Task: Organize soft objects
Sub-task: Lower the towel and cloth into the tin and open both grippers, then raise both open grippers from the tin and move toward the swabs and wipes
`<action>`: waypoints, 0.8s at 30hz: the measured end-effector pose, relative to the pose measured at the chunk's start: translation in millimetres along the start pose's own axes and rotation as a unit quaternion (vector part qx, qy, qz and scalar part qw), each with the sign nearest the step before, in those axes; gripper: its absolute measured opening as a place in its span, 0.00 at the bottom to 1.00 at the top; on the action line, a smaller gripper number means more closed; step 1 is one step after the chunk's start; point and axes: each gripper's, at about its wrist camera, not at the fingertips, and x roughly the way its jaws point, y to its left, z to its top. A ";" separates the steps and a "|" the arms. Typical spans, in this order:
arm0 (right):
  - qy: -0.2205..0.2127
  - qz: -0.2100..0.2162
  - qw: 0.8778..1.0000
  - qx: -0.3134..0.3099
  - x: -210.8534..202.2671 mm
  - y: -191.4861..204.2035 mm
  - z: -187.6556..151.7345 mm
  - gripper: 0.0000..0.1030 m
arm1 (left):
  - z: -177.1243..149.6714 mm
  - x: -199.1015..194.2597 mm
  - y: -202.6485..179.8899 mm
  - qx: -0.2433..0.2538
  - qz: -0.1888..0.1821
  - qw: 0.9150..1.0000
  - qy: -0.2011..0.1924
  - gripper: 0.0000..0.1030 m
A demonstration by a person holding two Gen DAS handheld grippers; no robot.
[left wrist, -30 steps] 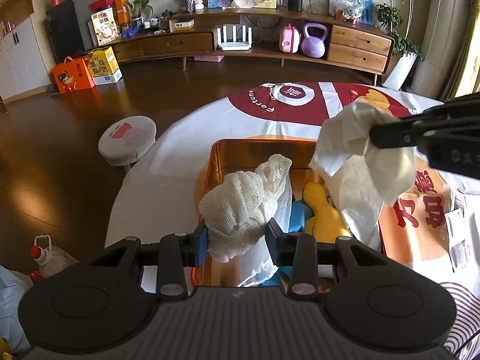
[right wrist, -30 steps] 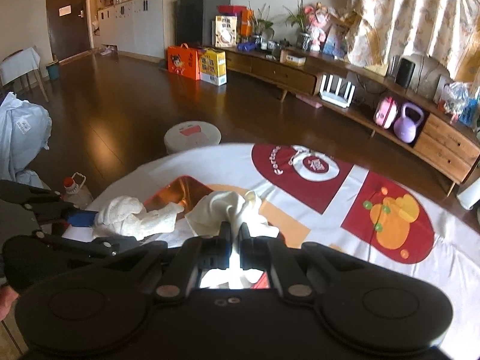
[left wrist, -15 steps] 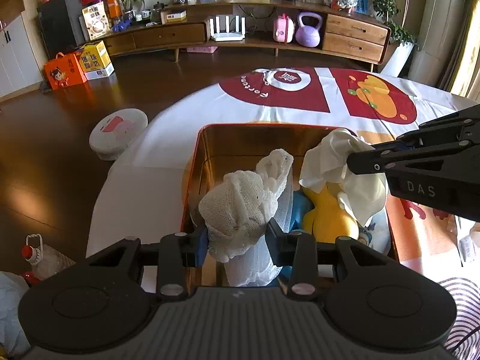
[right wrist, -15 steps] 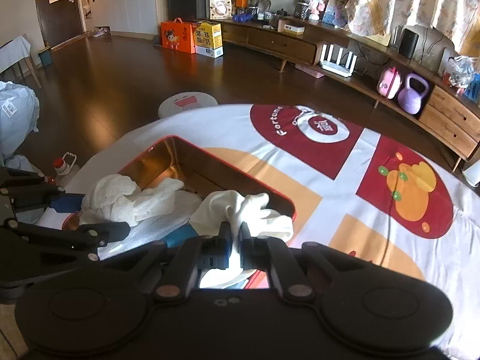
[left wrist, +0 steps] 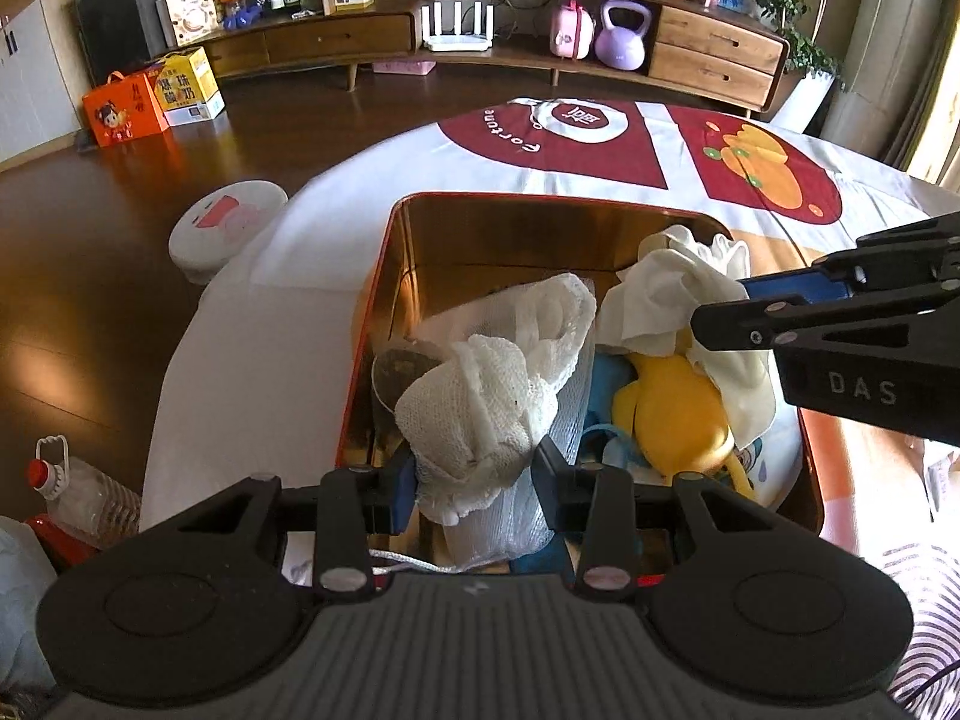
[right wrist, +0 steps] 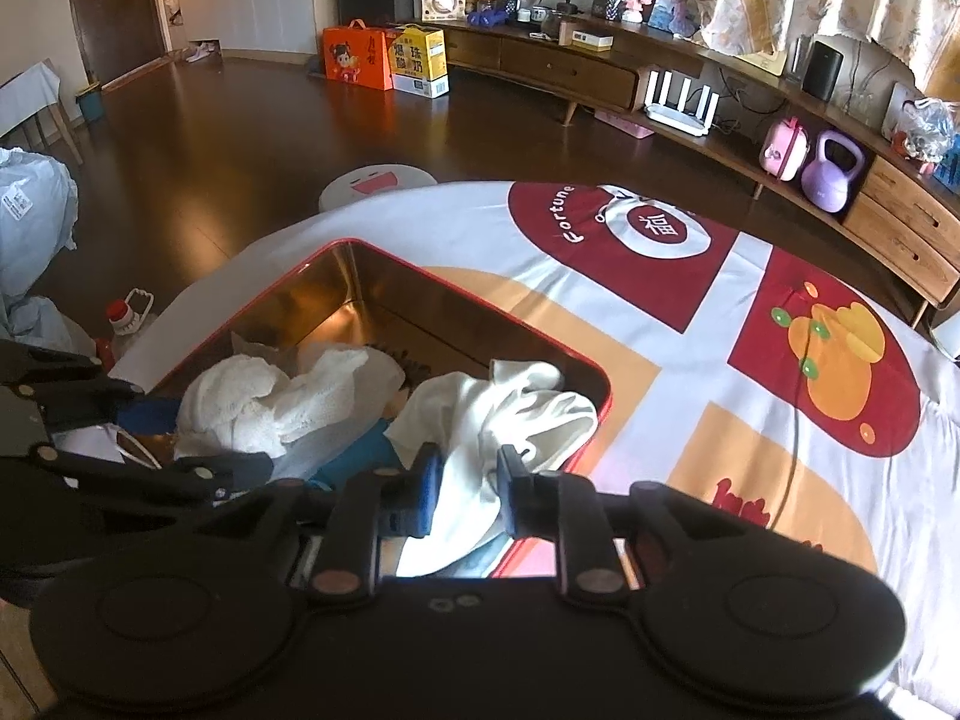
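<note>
Left gripper (left wrist: 474, 471) pinches white mesh cloth (left wrist: 480, 402) over near-left of red tin box (left wrist: 540, 204) on tablecloth (right wrist: 750, 276). Right gripper (right wrist: 465, 495), jaws just opening, cream cloth (right wrist: 498, 414) loose between, resting atop yellow plush (left wrist: 672, 414). Far: kettlebell (left wrist: 621, 36), router (left wrist: 457, 27).

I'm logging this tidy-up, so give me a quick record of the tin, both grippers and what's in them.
container: red-rimmed metal tin on the printed tablecloth
left gripper: shut on white mesh cloth, over the tin
right gripper: jaws have just been opening, cream cloth between them, pads apart
already in tin: yellow plush toy, blue item
</note>
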 end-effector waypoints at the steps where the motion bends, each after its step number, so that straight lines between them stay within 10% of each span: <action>1: 0.000 0.002 1.000 0.000 -1.3 0.3 -0.4 0.23 | 0.2 0.4 -0.6 0.001 -0.001 1.000 0.002 0.38; 13: -0.016 0.017 1.000 -0.001 -23.4 3.7 -4.9 0.44 | -3.2 -11.4 -5.7 0.004 -0.003 1.000 -0.012 0.63; 24: -0.035 0.024 0.999 0.008 -48.1 0.1 -9.4 0.59 | -4.1 -28.9 -4.4 -0.002 -0.004 1.000 -0.025 0.64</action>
